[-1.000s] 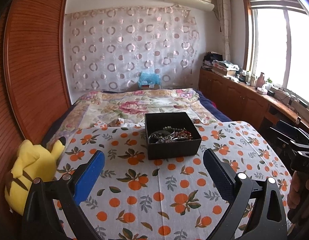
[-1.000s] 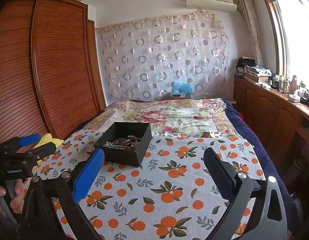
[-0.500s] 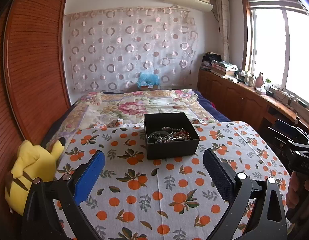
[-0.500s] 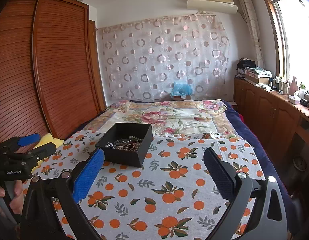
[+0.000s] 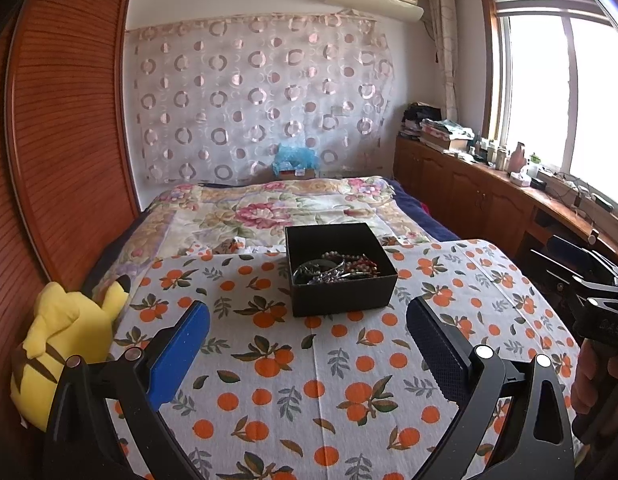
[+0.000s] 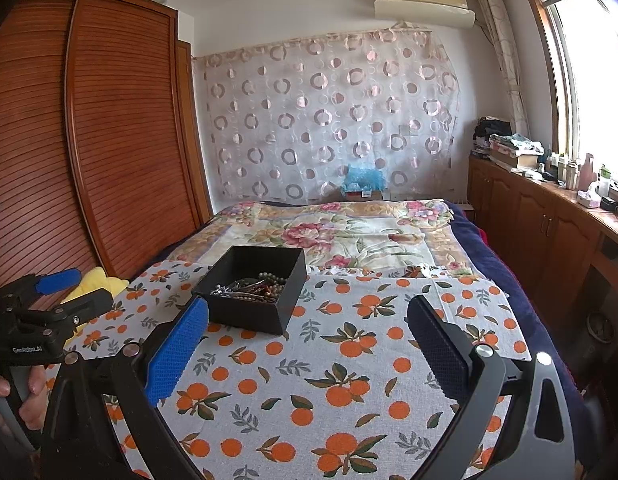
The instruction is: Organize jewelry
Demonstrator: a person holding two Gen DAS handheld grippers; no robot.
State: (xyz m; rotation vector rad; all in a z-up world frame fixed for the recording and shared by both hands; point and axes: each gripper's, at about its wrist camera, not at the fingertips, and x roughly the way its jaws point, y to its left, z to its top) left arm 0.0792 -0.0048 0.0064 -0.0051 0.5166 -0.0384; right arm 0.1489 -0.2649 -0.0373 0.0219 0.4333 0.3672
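A bed (image 5: 269,208) with a floral quilt (image 5: 245,216) carries a white cloth printed with oranges (image 5: 309,360). An open black box (image 5: 341,292) of tangled jewelry (image 5: 333,270) sits on the cloth. A yellow plush toy (image 5: 61,344) rests at the cloth's left edge.

The orange-print cloth (image 5: 309,360) lies bare between both wide-spread claws and the black box (image 5: 341,292), which stands alone mid-cloth; a yellow plush (image 5: 65,344) crowds the cloth's left edge.

Tangled jewelry (image 5: 336,269) inside open black box (image 5: 341,294)
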